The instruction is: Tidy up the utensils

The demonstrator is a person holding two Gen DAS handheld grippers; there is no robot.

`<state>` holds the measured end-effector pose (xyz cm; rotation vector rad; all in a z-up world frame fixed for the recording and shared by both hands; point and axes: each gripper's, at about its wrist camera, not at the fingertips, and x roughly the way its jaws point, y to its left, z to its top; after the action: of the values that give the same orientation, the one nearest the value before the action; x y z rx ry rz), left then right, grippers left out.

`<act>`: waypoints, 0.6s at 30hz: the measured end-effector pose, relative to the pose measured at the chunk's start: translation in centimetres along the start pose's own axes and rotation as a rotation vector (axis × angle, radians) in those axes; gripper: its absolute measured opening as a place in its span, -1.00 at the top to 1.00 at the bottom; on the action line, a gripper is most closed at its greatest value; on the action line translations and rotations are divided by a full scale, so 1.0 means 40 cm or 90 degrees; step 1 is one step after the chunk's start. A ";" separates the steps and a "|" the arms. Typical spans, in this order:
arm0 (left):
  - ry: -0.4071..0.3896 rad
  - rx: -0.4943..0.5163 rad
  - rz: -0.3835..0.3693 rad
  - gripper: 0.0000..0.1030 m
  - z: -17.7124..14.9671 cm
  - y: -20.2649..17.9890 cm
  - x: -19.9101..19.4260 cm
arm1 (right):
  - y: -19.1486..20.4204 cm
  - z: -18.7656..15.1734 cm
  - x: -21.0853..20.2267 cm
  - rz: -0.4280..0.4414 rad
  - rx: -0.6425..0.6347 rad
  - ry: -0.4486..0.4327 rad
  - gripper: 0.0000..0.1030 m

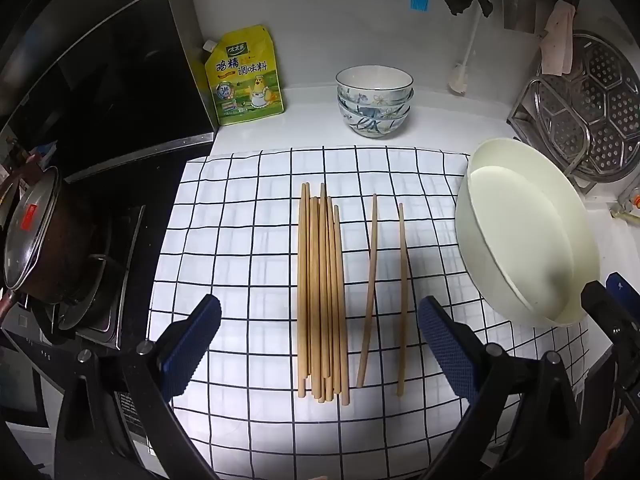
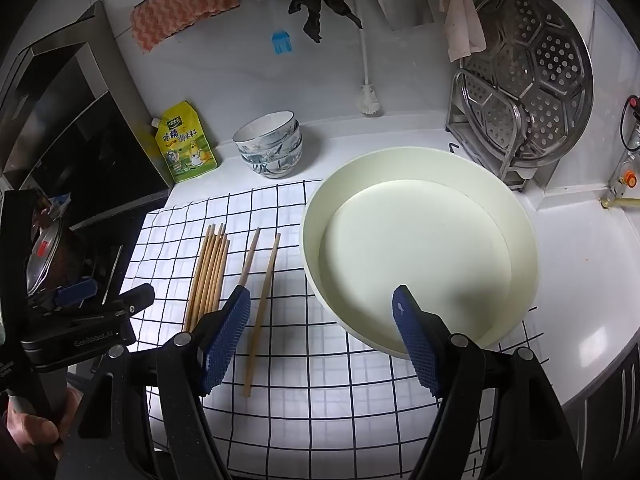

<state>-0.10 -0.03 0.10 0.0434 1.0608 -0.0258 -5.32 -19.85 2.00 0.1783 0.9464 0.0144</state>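
A bundle of several wooden chopsticks lies on a white cloth with a black grid. Two loose chopsticks lie apart just right of the bundle. My left gripper is open and empty, hovering over the near ends of the chopsticks. In the right wrist view the bundle and the two loose chopsticks lie on the cloth. My right gripper is open and empty, between the loose chopsticks and a wide cream bowl.
The cream bowl sits at the cloth's right edge. Stacked patterned bowls and a yellow seasoning pouch stand at the back. A steamer rack stands at the right. A stove with a lidded pot is at the left.
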 end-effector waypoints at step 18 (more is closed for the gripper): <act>-0.002 0.001 0.012 -0.88 0.003 0.011 0.002 | 0.006 0.004 0.003 0.001 0.000 0.001 -0.37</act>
<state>0.07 0.41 0.09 0.0551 1.0565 -0.0095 -5.11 -19.63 2.03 0.1786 0.9473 0.0160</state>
